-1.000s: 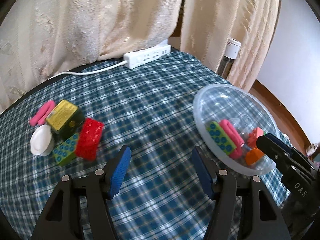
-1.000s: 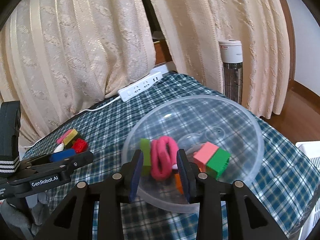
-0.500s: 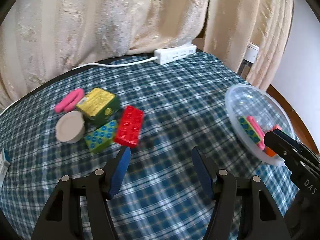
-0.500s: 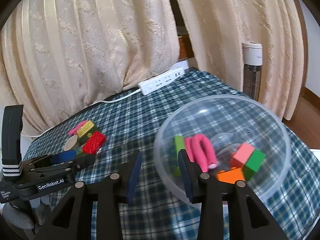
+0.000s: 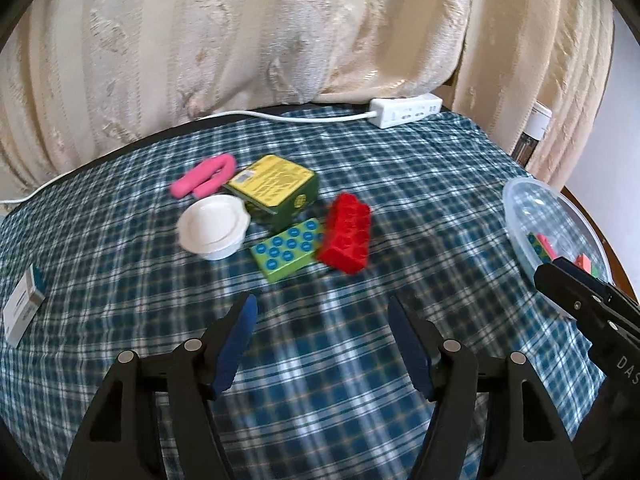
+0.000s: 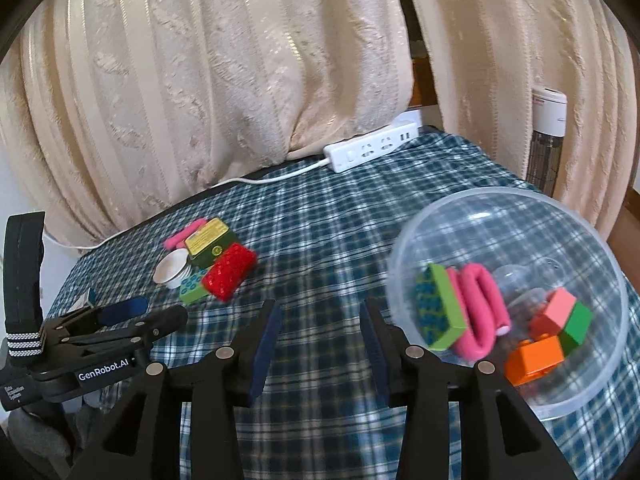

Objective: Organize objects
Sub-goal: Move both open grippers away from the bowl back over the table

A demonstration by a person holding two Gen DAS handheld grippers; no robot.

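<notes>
red brick point(image 5: 346, 233) | tilted against green brick point(image 5: 289, 248) | clear bowl point(image 6: 600, 376) apart

soft daylight glows through the curtain point(image 5: 280, 40) across the upper frame, bright and even, with only faint shadows under things on the cloth point(image 5: 360, 400). both views bulge like a fisheye, with black corners. the check pattern smears with motion blur low in the frame. the bowl point(image 6: 600, 264) at right throws small white glints off its rim. the block point(image 5: 346, 232) looks slightly soft.
</notes>
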